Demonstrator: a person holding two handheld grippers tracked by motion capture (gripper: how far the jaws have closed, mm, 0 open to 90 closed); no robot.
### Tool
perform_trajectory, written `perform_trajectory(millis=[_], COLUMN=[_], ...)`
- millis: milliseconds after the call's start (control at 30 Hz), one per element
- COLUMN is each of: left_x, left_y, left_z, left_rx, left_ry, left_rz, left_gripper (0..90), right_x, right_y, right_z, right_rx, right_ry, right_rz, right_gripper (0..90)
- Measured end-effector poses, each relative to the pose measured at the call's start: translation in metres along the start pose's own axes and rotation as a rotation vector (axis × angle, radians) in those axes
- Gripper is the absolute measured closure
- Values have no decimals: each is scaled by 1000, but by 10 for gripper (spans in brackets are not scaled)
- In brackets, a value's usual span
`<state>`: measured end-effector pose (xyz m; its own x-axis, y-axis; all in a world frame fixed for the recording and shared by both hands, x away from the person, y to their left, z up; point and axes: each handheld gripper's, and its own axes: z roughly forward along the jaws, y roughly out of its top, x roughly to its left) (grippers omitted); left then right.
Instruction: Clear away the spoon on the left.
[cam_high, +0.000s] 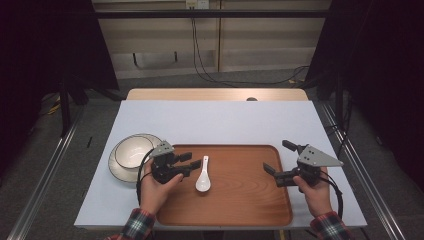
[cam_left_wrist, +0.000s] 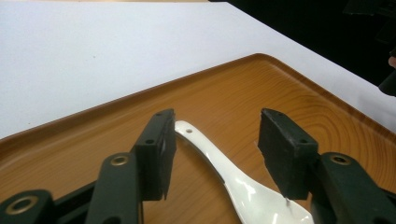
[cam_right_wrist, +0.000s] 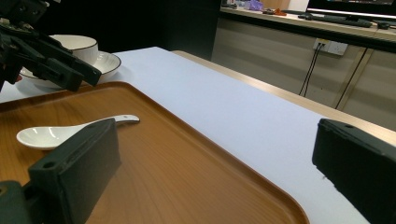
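A white ceramic spoon (cam_high: 203, 177) lies on the wooden tray (cam_high: 240, 200), its handle pointing away from me. My left gripper (cam_high: 192, 161) hovers open just left of the spoon's handle. In the left gripper view the spoon (cam_left_wrist: 233, 182) runs between the spread jaws of the left gripper (cam_left_wrist: 215, 144), untouched. My right gripper (cam_high: 279, 157) is held open over the tray's right edge, nothing between its fingers; its own view shows the spoon (cam_right_wrist: 60, 133) far off on the tray (cam_right_wrist: 187, 172). A white bowl (cam_high: 131, 151) sits on a white plate (cam_high: 117, 167) left of the tray.
The tray rests on a white tabletop (cam_high: 215, 120) with bare room behind it. Metal rails run along both sides of the table, and dark curtains hang to the left and right.
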<state>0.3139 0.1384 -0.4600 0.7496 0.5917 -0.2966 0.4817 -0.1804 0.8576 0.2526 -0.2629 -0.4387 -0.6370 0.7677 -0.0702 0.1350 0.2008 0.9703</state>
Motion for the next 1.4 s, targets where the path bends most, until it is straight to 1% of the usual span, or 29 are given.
perform_trajectory(millis=[33, 67, 133, 167, 267, 300, 333, 433, 467, 500, 567, 633, 733, 767, 800, 867, 900, 933, 967, 1033, 1067, 1133, 1300, 1367, 1400], left_x=[0, 0, 0, 0, 0, -1, -1, -1, 0, 0, 0, -1, 0, 0, 0, 1, 1, 1, 1, 1, 1, 2, 3, 3, 4], left_y=[0, 0, 1, 2, 3, 3, 3, 5, 5, 6, 6, 6, 7, 7, 7, 8, 8, 8, 9, 9, 8, 9, 9, 10, 10], left_z=[0, 0, 0, -1, -1, -1, -1, -3, -4, -4, -5, -6, -7, -8, -8, -10, -11, -12, -13, -14, -16, -18, -26, -30, -32], left_rx=[1, -2, -10, -22, -19, -25, -27, -27, -23, -24, -22, -28, -34, -48, -48, -60, -66, -67, -67, -68, -76, -79, -105, -105, -113], left_ry=[-2, -6, -12, -17, -14, -16, -15, -16, -15, -22, -16, -13, -11, -5, -5, -30, -34, -37, -41, -49, -52, -56, -56, -48, -64], left_rz=[0, -1, -5, -5, 1, 1, 3, 2, 5, 5, 8, 2, 2, -6, -6, -12, -12, -2, 7, 10, 14, 17, 23, 38, 43], left_gripper=[455, 437, 385, 329, 263, 263, 232, 187, 187, 160, 153, 148, 123, 117, 112, 107, 97, 97, 79, 70, 62, 55, 52, 52, 52], right_x=[0, 0, 0, 1, 0, 0, 0, 0, 0, 0, 0, 0, 1, 1, 1, 0, 0, 0, -1, -1, -1, -2, -2, -2, -2], right_y=[0, 0, 0, 1, 1, 1, 1, 1, 1, 1, 1, 1, 1, 0, 0, 0, 1, 1, 1, 1, 0, 0, 0, 0, 0], right_z=[0, 0, 0, -1, -1, -1, -1, -2, -2, -2, -2, -1, -1, -1, -1, -1, -1, -1, -1, -1, -1, 0, 1, 1, 1], right_rx=[0, -1, -7, -6, -6, -5, -5, -1, -1, -4, -4, -3, -3, -2, -2, -2, -3, -3, -8, -8, -6, -9, -9, -9, -8], right_ry=[0, -1, 1, 2, 3, 1, -2, -4, -4, -4, -5, -4, -6, -6, -6, -5, -4, -4, -5, -8, -6, -3, -2, 2, 3], right_rz=[0, -3, -1, 1, 0, -1, 8, 9, 9, 12, 12, 13, 12, 14, 14, 14, 16, 16, 19, 23, 20, 29, 28, 33, 32], right_gripper=[4, 4, 4, 4, 4, 4, 4, 4, 4, 4, 4, 4, 4, 4, 4, 4, 4, 4, 4, 4, 4, 4, 4, 4, 3])
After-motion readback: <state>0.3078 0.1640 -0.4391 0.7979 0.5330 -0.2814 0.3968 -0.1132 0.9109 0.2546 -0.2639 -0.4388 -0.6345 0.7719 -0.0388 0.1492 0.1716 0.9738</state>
